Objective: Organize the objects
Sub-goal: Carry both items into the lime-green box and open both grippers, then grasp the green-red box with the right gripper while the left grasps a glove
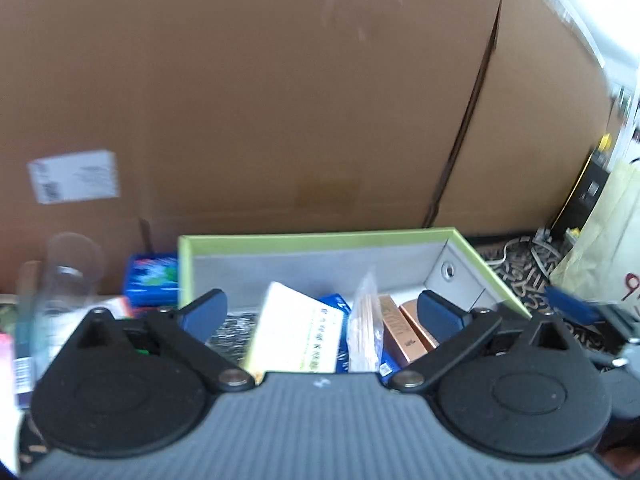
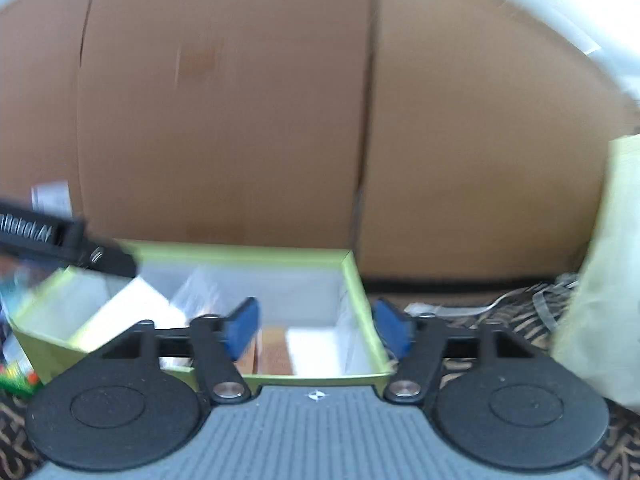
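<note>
A green-rimmed open box (image 1: 320,240) with grey lining stands in front of me; it also shows in the right wrist view (image 2: 248,254). Inside lie a pale yellow carton (image 1: 296,332), a clear bag of wooden sticks (image 1: 362,328), two copper boxes (image 1: 404,332) and a blue box (image 1: 334,304). My left gripper (image 1: 322,314) is open and empty above the box's near side. My right gripper (image 2: 316,326) is open and empty over the box's right end. The left gripper's black body (image 2: 60,244) shows at the left of the right wrist view.
Large cardboard boxes (image 1: 280,100) form a wall behind. A clear plastic cup (image 1: 68,276) and a blue packet (image 1: 152,280) stand left of the box. A cream bag (image 1: 604,240), cables (image 1: 520,256) and a patterned brown cloth (image 2: 512,320) lie to the right.
</note>
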